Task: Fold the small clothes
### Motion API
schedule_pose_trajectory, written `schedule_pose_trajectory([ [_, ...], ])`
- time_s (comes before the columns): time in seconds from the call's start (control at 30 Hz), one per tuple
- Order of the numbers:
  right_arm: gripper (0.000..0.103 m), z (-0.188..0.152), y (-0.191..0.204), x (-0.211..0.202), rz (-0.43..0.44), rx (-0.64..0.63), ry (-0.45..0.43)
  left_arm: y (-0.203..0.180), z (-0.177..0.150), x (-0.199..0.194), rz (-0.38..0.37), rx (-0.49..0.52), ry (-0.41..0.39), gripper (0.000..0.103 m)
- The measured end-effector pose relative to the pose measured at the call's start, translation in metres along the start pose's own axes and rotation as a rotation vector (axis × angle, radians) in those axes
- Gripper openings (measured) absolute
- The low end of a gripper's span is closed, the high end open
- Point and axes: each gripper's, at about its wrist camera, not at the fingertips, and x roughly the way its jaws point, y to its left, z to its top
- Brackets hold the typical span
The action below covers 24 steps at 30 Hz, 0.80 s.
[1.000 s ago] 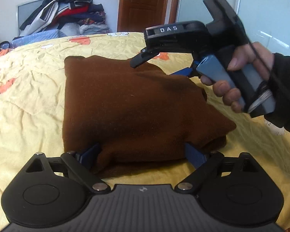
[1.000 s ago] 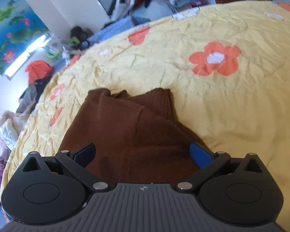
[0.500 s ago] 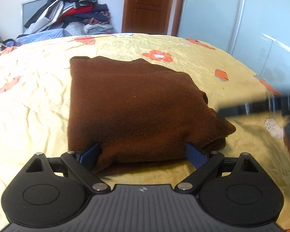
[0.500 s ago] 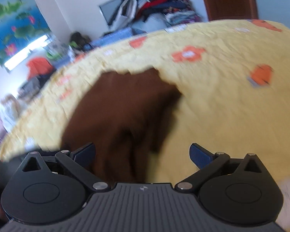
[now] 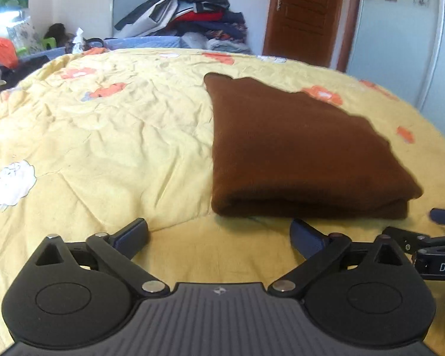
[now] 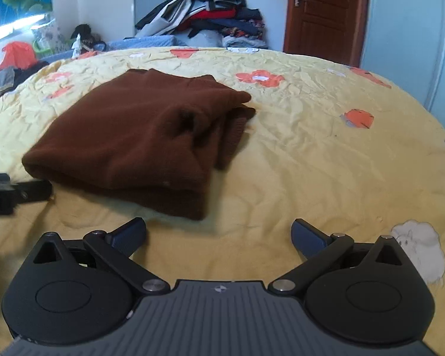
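your left gripper has its jaws spread wide with nothing between them, and your right gripper is spread and empty the same way. both hang just short of the brown sweater, not touching it. it lies folded on the yellow bedspread, ahead and to the right of the left jaws, ahead and to the left of the right jaws, so it sits between your two hands. its long axis runs away from you. the right side looks looser; the right hand seems nearer that edge.
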Motion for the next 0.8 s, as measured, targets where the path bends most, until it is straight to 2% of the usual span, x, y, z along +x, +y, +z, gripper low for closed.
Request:
schedule_pose_trajectory([
  [0.1, 0.103, -0.0017, 0.0052, 0.001, -0.011, 0.01, -0.012, -0.0092, 0.0015, 0.0021, 0.038, 0.046, 0.016, 0.103],
  [0.8, 0.103, -0.0025, 0.0042, 0.0012, 0.0, 0.009, -0.016, -0.0069, -0.0054, -0.0002, 0.042, 0.039, 0.007, 0.103],
])
